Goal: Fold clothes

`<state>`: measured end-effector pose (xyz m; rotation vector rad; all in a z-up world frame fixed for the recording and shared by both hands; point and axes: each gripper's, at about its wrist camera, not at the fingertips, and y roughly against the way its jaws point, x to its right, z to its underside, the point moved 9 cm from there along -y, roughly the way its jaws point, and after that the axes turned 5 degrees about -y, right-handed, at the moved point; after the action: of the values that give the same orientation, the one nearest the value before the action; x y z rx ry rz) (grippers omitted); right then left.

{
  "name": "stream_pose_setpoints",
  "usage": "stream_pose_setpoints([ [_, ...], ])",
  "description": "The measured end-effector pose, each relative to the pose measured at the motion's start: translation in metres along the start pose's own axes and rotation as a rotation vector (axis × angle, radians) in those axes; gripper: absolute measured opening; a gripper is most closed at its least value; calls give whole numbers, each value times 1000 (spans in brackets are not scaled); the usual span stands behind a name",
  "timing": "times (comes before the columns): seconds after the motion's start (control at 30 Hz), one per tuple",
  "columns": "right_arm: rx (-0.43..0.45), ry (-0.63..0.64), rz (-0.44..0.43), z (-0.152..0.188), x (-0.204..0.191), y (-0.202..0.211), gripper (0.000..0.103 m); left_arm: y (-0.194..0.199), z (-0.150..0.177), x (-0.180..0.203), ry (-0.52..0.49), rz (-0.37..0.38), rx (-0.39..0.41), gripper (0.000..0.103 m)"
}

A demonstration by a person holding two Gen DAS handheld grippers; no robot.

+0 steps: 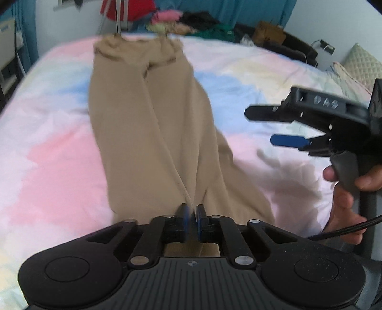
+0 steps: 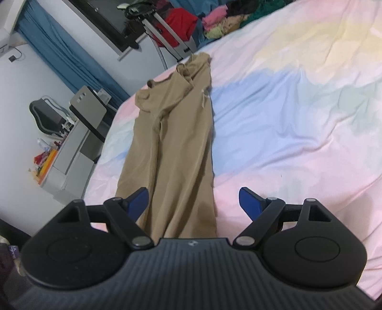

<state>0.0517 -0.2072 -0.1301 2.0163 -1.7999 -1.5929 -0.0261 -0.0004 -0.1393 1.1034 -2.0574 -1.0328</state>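
Tan trousers (image 1: 148, 119) lie lengthwise on the pastel bed sheet (image 1: 47, 143), waistband at the far end. My left gripper (image 1: 192, 217) is at their near end, its blue pads pinched on a raised ridge of the tan cloth. My right gripper (image 1: 261, 126) hangs above the sheet to the right of the trousers, held by a person's hand (image 1: 343, 198), jaws wide apart and empty. In the right wrist view the trousers (image 2: 172, 143) run away from the open right gripper (image 2: 193, 202), whose left finger overlaps the cloth's edge; the sheet (image 2: 286, 119) spreads to the right.
A pile of mixed clothes (image 1: 191, 21) (image 2: 222, 19) sits past the bed's far edge. A quilted pillow (image 1: 360, 64) lies at the right. A desk with a monitor (image 2: 88, 105) stands beside the bed. A black cable (image 1: 346, 229) trails from the right gripper.
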Motion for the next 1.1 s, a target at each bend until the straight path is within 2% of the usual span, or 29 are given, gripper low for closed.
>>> stream_pose_setpoints([
  [0.03,-14,-5,-1,2,1,-2,84,-4,4,-2,15,24,-17,20],
  [0.1,-53,-37,-23,7,3,-7,84,-3,12,-7,50,81,-23,44],
  [0.13,-70,-55,-35,10,4,-9,84,2,15,-12,72,104,-12,51],
  [0.2,-93,-86,-49,14,6,-11,84,13,16,-22,129,144,19,70],
  [0.27,-109,-102,-52,17,8,-13,84,24,16,-37,196,175,60,74],
  [0.4,-150,-122,-63,25,13,-17,84,26,18,-82,408,180,110,77],
  [0.5,-184,-154,-60,32,20,-21,84,9,24,-103,531,168,55,77],
  [0.53,-195,-165,-58,34,23,-23,81,4,25,-108,556,161,36,76],
  [0.57,-206,-177,-56,37,25,-24,79,1,26,-108,565,167,27,76],
  [0.73,-250,-212,-77,47,28,-27,79,-4,29,-97,540,207,-9,77],
  [0.97,-314,-272,-143,69,17,-15,78,-12,40,-73,523,312,-88,75],
  [1.03,-337,-254,-157,78,10,-10,78,-13,44,-70,521,324,-104,70],
  [1.1,-363,-268,-161,88,7,-6,78,-16,48,-71,519,310,-112,56],
])
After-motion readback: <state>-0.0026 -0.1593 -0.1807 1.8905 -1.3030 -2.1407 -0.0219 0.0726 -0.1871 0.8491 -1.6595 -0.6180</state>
